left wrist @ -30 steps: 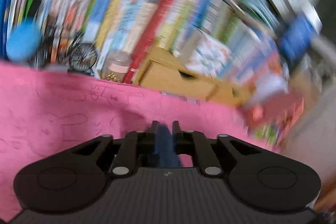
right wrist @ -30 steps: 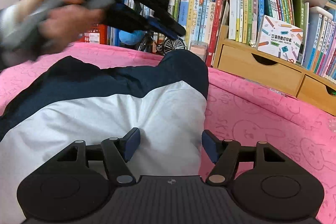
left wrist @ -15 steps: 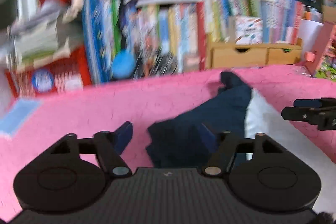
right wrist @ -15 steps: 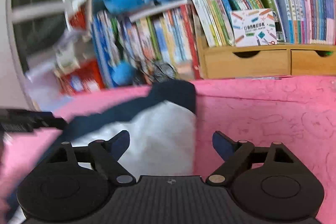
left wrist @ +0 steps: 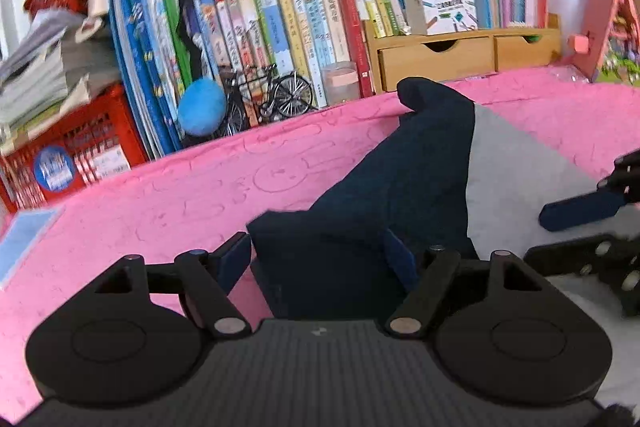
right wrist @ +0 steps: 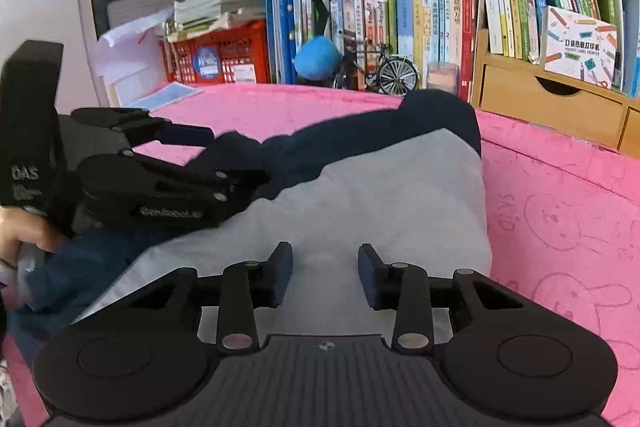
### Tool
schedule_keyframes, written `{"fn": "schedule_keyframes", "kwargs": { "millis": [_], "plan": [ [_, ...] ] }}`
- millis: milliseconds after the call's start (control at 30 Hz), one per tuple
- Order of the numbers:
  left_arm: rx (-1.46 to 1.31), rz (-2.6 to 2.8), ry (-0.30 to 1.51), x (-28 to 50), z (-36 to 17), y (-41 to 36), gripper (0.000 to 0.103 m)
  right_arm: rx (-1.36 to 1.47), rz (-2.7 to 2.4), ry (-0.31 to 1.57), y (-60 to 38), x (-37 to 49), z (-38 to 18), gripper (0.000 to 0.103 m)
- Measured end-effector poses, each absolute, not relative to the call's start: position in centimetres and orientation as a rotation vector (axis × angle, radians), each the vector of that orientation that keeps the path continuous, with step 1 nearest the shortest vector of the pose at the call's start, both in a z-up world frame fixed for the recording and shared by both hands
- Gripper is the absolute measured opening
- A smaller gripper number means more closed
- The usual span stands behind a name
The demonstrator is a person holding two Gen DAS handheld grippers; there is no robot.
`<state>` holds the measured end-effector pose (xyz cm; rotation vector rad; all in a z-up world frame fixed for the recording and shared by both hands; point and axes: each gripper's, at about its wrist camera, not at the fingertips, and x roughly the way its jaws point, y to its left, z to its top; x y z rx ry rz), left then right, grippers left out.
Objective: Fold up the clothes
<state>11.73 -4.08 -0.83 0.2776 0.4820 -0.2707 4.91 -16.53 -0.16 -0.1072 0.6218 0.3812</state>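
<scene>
Navy sleeve (left wrist: 332, 259) between parted left gripper (left wrist: 320, 259) fingers; right gripper (right wrist: 324, 273) open.

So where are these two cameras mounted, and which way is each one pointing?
Left wrist view: sits on the left tool, looking along its open fingers over the navy sleeve toward the bookshelf; the right tool shows at the right edge.
Right wrist view: sits on the right tool, open over the garment's grey panel; the left tool and the person's hand show at left.
Both share: the garment, pink cover, toy bicycle, bookshelf.
</scene>
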Motion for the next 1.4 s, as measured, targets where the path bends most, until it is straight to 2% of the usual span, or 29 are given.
{"fn": "schedule_keyframes", "kwargs": {
  "millis": [167, 400, 500, 567, 833, 1033, 1200, 1400],
  "plan": [
    [0.275, -0.266, 0.483, 11.5, -0.9, -4.0, 0.076, -0.164, 0.338, 0.621, -15.7, 4.8, -0.6, 0.037],
    [0.156, -0.28, 0.551, 12.7, -0.7, -2.0, 0.093, -0.289, 0.32, 0.702, -19.7, -0.2, 0.4, 0.037],
    [0.062, -0.294, 0.596, 13.1, -0.7, -0.4, 0.096, -0.304, 0.316, 0.738, -22.8, -3.7, 1.0, 0.036],
    [0.026, -0.293, 0.614, 12.9, -0.7, 0.5, 0.096, -0.285, 0.302, 0.753, -24.4, -5.8, 1.4, 0.042],
    [-0.044, -0.289, 0.649, 12.5, -0.8, 2.2, 0.098, 0.012, 0.281, 0.688, -27.7, -10.1, 3.3, 0.044],
    [-0.05, -0.288, 0.656, 12.6, -0.9, 2.2, 0.099, 0.036, 0.482, 0.565, -18.7, -5.3, 4.4, 0.048],
    [-0.039, -0.259, 0.663, 13.3, -1.0, 2.5, 0.103, 0.053, 0.439, 0.671, -11.3, 1.5, 2.4, 0.042],
    [-0.059, -0.272, 0.666, 13.6, -1.0, 2.9, 0.103, -0.252, 0.784, 0.667, -5.5, -7.1, 0.6, 0.045]
  ]
}}
